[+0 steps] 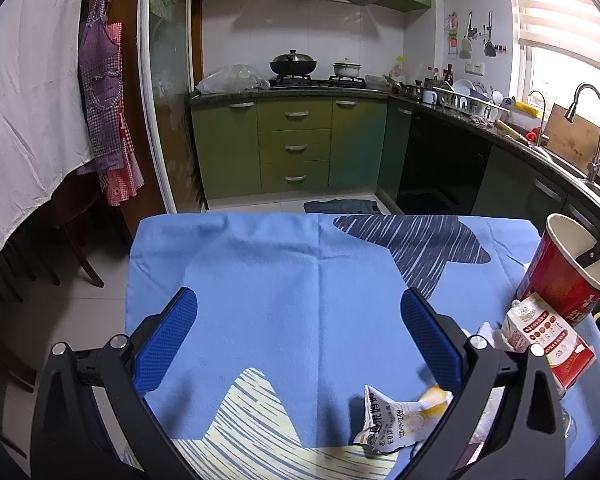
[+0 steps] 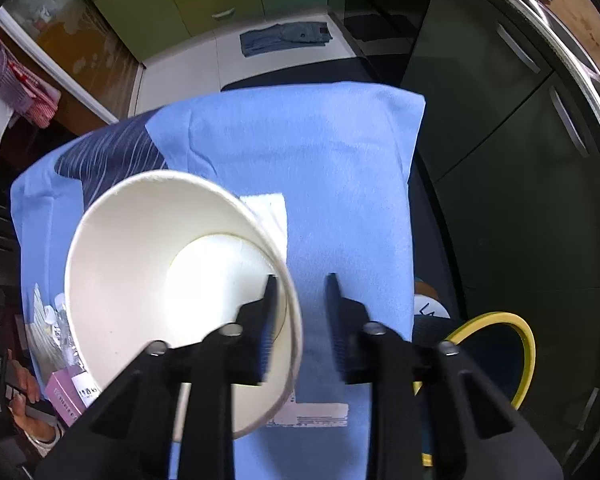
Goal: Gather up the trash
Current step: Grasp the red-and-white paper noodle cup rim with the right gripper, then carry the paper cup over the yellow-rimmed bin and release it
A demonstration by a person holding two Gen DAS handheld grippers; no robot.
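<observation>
Right gripper point(image 2: 300, 280) points steeply down and straddles the rim of the red paper cup point(image 2: 140, 280). One finger sits inside against the white inner wall and the other hangs outside. The jaws are narrow, but a strip of blue cloth point(image 2: 320, 152) shows between the outer pad and the cup wall, so the wall is bracketed rather than firmly pinched. The cup looks empty and stands near the cloth's right edge, leaning a little, its mouth up toward the tool.

Just beyond the cup's far rim lies a flat white napkin point(image 2: 268, 208). To the cup's right, off the cloth and lower, is a dark bin with a yellow rim point(image 2: 528, 344), which is probably where the trash goes.

The left gripper point(image 1: 300, 300) hovers wide open and empty, well to the cup's left. A crumpled snack wrapper point(image 1: 392, 420) lies close under its right finger, and a small red-and-white carton point(image 1: 548, 340) lies between the wrapper and the cup's base.

The right hand is the one on the cup. The coming move likely turns on squeezing the wall, then carrying the cup sideways to the right over the bin.
</observation>
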